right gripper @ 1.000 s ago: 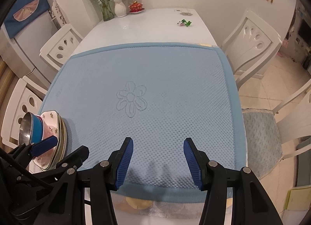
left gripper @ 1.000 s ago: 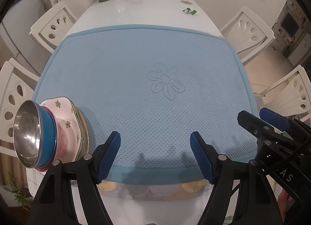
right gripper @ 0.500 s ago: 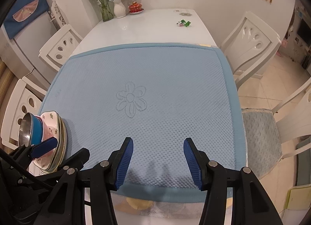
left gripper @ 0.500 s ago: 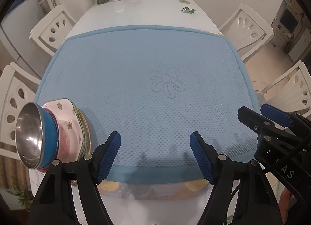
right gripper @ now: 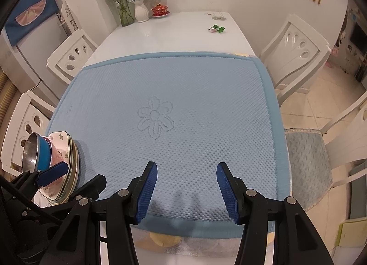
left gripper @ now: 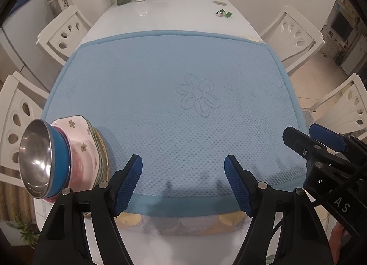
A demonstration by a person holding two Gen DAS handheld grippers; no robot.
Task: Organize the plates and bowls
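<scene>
1. Left wrist view: the left gripper (left gripper: 183, 182) hangs over the blue mat (left gripper: 160, 95) near its front edge, jaws wide and empty. The stacked dishes (left gripper: 75, 150), steel bowl (left gripper: 36, 157) on top, stand at the mat's left corner.
2. Right wrist view: the right gripper (right gripper: 187, 189) hovers likewise, jaws apart, holding nothing; the stack sits far left on the worktop (right gripper: 169, 33).

Both wrist cameras looked steeply down along their gripper fingers from the near edge of the white table (left gripper: 165, 10), fairly close above it. Both views shared the light blue dimpled mat (left gripper: 160, 86) (right gripper: 206, 95) and the nested dish stack (left gripper: 68, 157) (right gripper: 55, 150) at its left corner.
</scene>
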